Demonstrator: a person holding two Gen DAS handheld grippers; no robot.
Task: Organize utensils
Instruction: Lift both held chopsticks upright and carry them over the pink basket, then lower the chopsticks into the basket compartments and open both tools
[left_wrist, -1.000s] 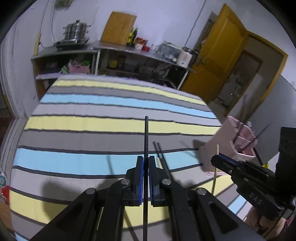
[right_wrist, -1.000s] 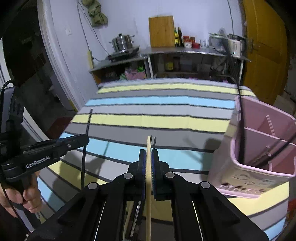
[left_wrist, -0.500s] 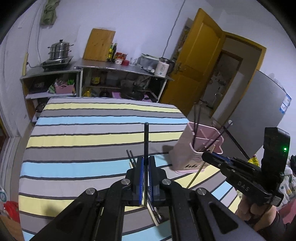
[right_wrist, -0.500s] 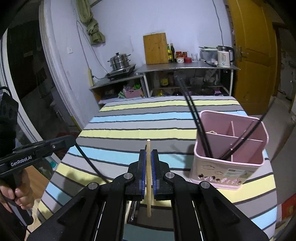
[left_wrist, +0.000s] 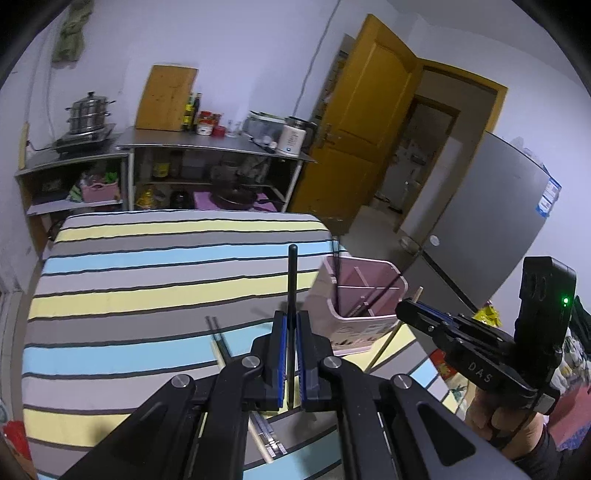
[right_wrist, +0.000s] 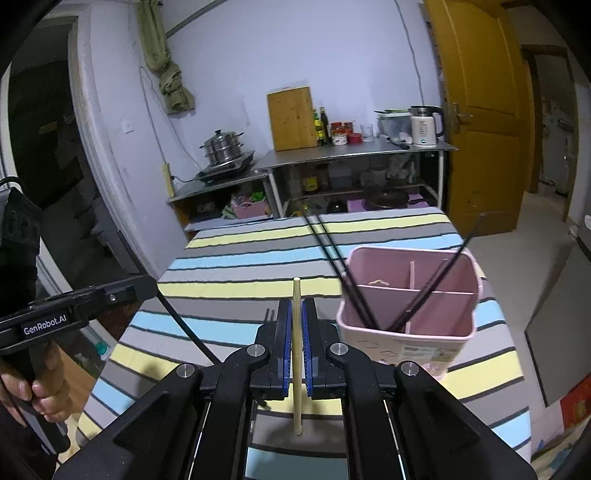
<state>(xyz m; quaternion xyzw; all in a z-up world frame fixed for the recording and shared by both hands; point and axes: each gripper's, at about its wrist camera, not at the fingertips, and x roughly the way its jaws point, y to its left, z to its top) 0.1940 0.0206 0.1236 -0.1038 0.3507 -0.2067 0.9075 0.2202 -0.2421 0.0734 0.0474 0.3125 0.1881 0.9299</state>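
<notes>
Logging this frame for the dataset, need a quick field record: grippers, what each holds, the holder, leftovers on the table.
left gripper: shut on black chopstick
right gripper: shut on wooden chopstick
pink holder: upright on striped tablecloth, has dividers, black chopsticks leaning inside
left on table: loose chopsticks near the left gripper
height: both grippers above the table

The utensil holder stands on the table near its right edge, with chopsticks leaning in its near compartments. A few loose chopsticks lie on the table left of the holder. Behind the table a shelf unit stands against the wall, bearing a cutting board, bottles and a kettle; a pot sits on a lower stand to its left, a door to its right.
</notes>
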